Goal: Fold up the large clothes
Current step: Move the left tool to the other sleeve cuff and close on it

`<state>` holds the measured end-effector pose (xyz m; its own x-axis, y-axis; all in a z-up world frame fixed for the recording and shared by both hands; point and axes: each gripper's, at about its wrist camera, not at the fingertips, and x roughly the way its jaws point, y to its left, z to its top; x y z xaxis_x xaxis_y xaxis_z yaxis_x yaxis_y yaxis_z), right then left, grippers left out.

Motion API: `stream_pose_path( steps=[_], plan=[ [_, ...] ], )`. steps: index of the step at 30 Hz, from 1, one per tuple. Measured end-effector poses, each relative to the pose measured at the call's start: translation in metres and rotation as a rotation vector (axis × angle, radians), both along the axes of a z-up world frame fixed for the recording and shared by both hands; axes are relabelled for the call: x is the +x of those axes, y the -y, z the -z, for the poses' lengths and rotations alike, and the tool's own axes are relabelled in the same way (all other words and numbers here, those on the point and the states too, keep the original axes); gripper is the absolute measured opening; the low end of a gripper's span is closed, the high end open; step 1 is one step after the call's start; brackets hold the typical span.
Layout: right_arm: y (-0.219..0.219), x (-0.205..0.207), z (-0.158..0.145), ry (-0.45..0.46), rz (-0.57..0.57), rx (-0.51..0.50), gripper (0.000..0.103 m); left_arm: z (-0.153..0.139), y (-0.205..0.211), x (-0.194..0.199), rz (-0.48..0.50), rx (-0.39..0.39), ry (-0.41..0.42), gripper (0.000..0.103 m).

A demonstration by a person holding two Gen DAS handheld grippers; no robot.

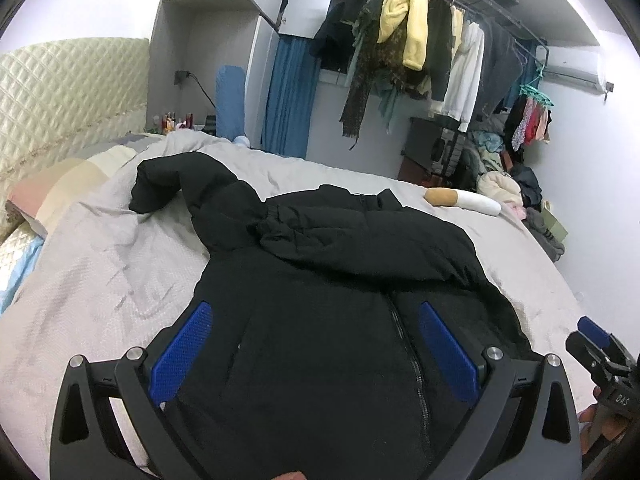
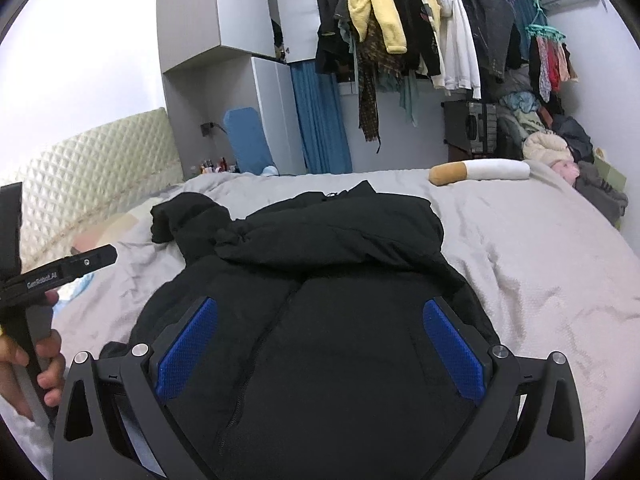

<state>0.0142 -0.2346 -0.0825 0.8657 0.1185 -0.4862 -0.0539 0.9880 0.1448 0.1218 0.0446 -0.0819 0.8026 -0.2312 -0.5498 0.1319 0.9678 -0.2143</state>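
The bed [image 1: 100,264] carries everything here, its grey cover giving a broad flat surface on which a bulky garment can be spread out. On it lies the jacket [image 1: 320,280], black and padded, front up with the zip [image 1: 404,340] running down the middle toward the cameras. One sleeve [image 1: 312,232] lies across the chest, which looks like a first fold; the other sleeve [image 1: 172,184] trails out to the left toward the headboard and seems not yet brought in. At the far edge of the bed rests a cigarette-shaped pillow [image 2: 480,171], well apart from the jacket and out of the way.

The left tool [image 1: 316,352] hovers over the jacket's lower front with its blue pads spread wide and nothing between them. The right tool [image 2: 320,352] is likewise wide apart and empty above the hem area, slightly to the right of the zip. Both appear poised side by side near the hem, probably to take hold of the jacket for the next fold.
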Motion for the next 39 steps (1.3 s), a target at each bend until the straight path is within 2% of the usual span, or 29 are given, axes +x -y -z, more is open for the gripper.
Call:
stream_pose_path(
  steps=[3, 5, 10, 12, 19, 23, 30, 34, 39],
  plan=[
    [0.003, 0.0, 0.003, -0.005, 0.004, 0.001, 0.103, -0.008, -0.019, 0.018, 0.018, -0.012, -0.008, 0.103],
    [0.004, 0.001, 0.005, -0.014, 0.004, 0.01, 0.103, -0.014, -0.035, 0.034, 0.048, -0.06, -0.029, 0.103],
    [0.004, 0.002, 0.005, -0.02, 0.007, 0.016, 0.103, -0.03, -0.075, 0.073, 0.024, -0.088, -0.043, 0.103],
    [0.004, 0.002, 0.006, -0.022, 0.011, 0.007, 0.103, -0.033, -0.098, 0.096, 0.011, -0.131, -0.064, 0.103],
    [-0.001, 0.009, 0.014, -0.054, 0.023, -0.01, 0.103, -0.018, -0.165, 0.175, -0.061, -0.233, -0.157, 0.103],
    [-0.002, 0.013, 0.019, -0.068, 0.042, -0.023, 0.103, 0.006, -0.207, 0.213, -0.089, -0.353, -0.199, 0.103],
    [-0.006, 0.032, 0.03, -0.119, 0.077, -0.012, 0.103, 0.084, -0.289, 0.278, -0.212, -0.746, -0.267, 0.103],
    [-0.009, 0.048, 0.037, -0.142, 0.104, 0.006, 0.103, 0.125, -0.317, 0.31, -0.271, -0.864, -0.296, 0.103],
    [-0.013, 0.067, 0.045, -0.179, 0.133, 0.011, 0.103, 0.182, -0.348, 0.356, -0.346, -1.048, -0.306, 0.102]
  ],
)
